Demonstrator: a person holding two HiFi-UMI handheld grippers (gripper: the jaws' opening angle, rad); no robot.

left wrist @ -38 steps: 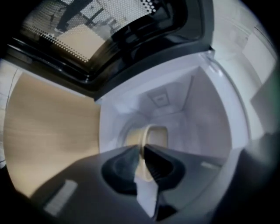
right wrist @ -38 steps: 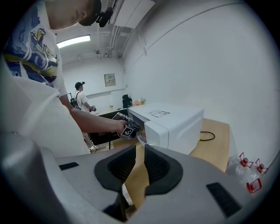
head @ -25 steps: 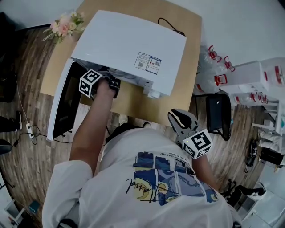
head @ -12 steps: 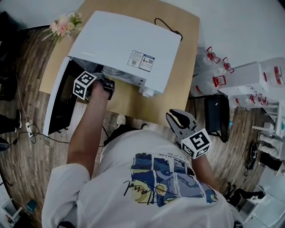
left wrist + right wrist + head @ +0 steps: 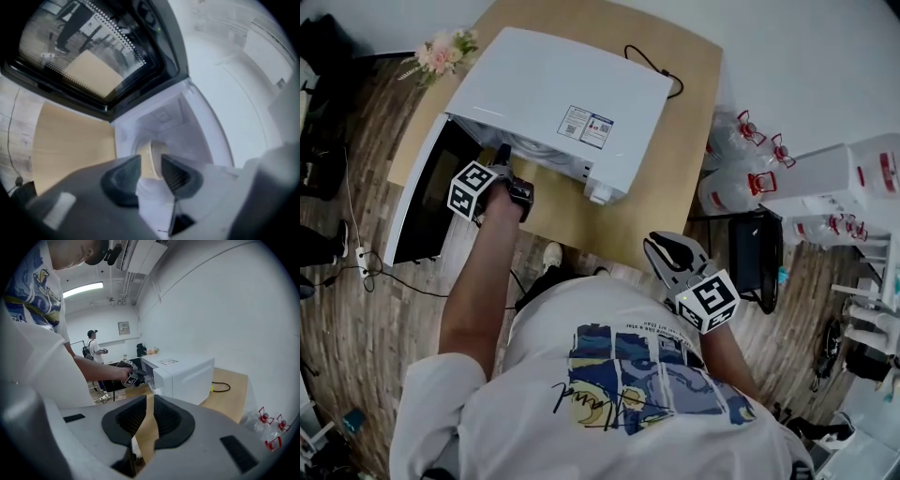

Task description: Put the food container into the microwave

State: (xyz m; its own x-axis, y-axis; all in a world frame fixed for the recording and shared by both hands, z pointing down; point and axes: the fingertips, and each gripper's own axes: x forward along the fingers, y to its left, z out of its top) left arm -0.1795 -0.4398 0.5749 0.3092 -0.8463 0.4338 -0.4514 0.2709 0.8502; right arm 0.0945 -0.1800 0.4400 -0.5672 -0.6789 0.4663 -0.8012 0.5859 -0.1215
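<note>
1. The food container (image 5: 152, 149) looks light and stiff, perhaps slick. I'd pinch its side wall gently.
2. It sits inside the microwave (image 5: 562, 84) on the bench (image 5: 675, 178), just beyond my left hand-held gripper (image 5: 151, 162), whose jaws stand apart, seemingly clear of it.
3. My right hand-held gripper (image 5: 150, 403) hangs well apart, jaws nearly together, empty.

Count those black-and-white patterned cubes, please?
2. The left cube sits on the left gripper at the microwave mouth; the right cube on the right gripper near the person's shirt.
</note>
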